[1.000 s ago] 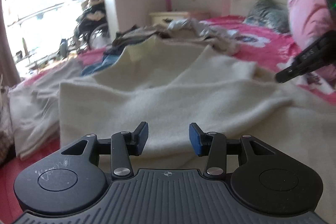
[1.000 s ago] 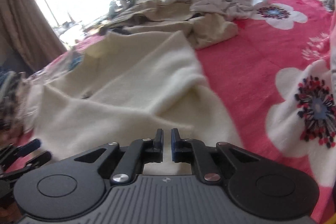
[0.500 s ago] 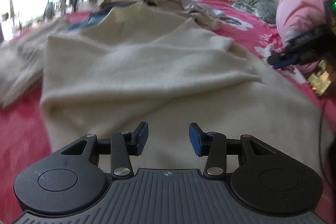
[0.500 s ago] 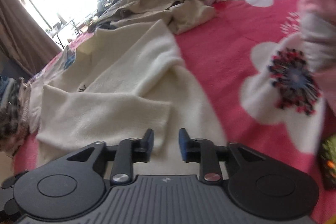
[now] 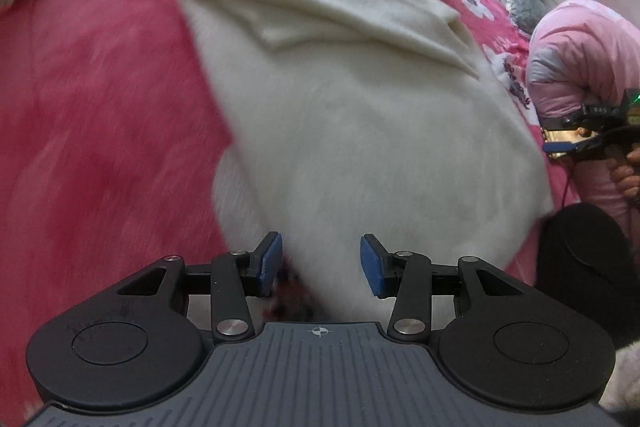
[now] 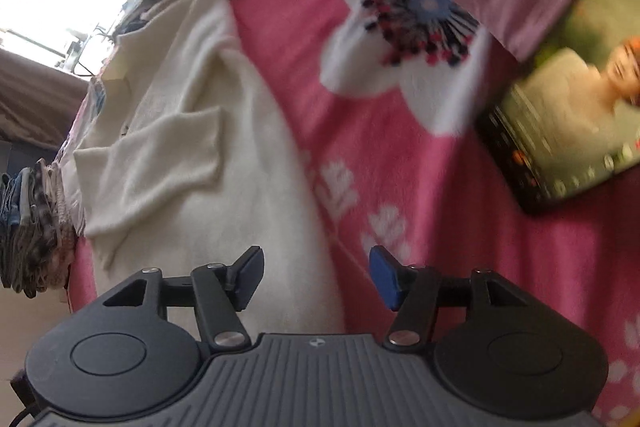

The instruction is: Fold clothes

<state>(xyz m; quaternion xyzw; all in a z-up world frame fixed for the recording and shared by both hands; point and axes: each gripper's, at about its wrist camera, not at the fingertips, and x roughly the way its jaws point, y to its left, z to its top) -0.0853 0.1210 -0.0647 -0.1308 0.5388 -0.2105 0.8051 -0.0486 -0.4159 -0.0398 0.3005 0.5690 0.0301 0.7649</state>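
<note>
No legible writing or brand marks do we find in either view. We note the cream sweater (image 5: 360,99) spread on the pink floral bed cover (image 6: 420,235). Our left gripper (image 5: 321,259) stands partly open above its near hem, gripping nothing. Our right gripper (image 6: 316,277) has jaws opening, empty, over the sweater's right edge beside a phone (image 6: 568,115).

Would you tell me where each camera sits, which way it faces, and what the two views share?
Left wrist: on the left gripper, tilted down at the cream sweater; the right gripper, a hand and pink sleeve show.
Right wrist: on the right gripper, jaws opening, over the sweater's edge, pink blanket and phone.
Shared: sweater, blanket.
</note>
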